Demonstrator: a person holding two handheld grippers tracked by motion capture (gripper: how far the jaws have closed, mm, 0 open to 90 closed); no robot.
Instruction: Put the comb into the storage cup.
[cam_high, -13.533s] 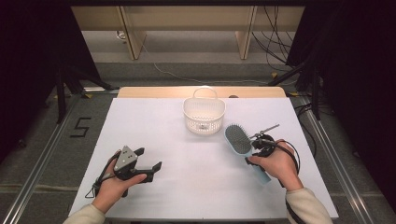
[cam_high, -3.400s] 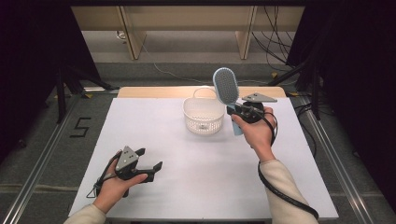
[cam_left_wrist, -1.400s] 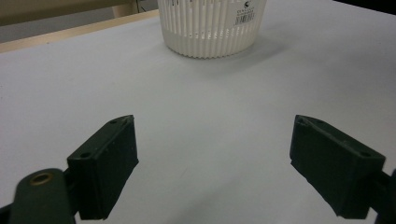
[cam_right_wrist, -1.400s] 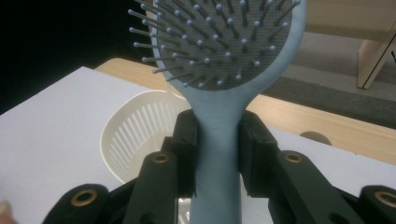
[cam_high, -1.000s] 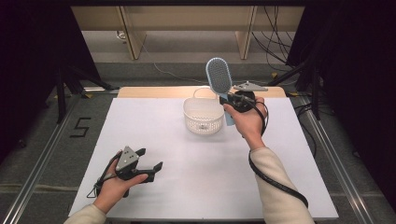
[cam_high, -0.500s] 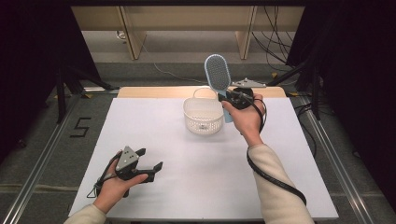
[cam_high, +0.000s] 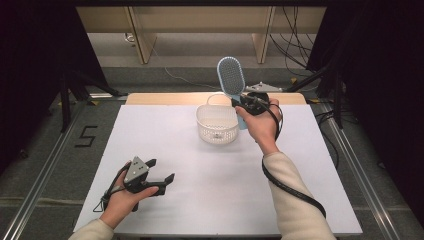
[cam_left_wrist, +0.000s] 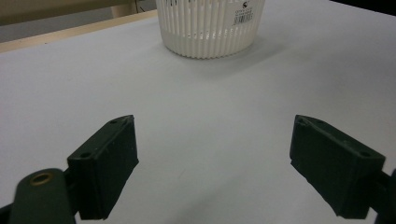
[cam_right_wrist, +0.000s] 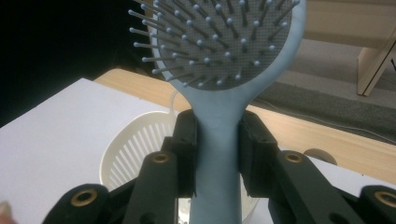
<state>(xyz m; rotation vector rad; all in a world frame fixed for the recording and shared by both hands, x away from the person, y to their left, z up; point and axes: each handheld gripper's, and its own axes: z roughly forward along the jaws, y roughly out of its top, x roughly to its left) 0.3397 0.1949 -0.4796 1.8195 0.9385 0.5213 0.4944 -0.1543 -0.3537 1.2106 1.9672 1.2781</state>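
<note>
A light blue hairbrush (cam_high: 231, 77) with a grey bristle pad stands upright in my right gripper (cam_high: 248, 101), which is shut on its handle (cam_right_wrist: 218, 154). The brush head (cam_right_wrist: 219, 39) rises above the jaws. It is held over the right rim of a white slotted basket (cam_high: 217, 125) at the far middle of the table; the basket (cam_right_wrist: 135, 149) lies below and behind the jaws. My left gripper (cam_high: 159, 179) rests near the front left of the white table, open with nothing between its jaws (cam_left_wrist: 212, 172). The basket (cam_left_wrist: 210, 25) stands ahead of it.
The white tabletop (cam_high: 170, 145) ends at a wooden strip (cam_high: 165, 98) at the back. Metal rails (cam_high: 50, 170) run along both sides. Cables (cam_high: 300, 35) and wooden furniture legs (cam_high: 142, 35) lie on the floor behind. A small grey object (cam_high: 267, 87) sits behind the right hand.
The right gripper carried the hairbrush from the table's right side up and toward the basket; in the last second it shifted slightly left. The left gripper has stayed still.
</note>
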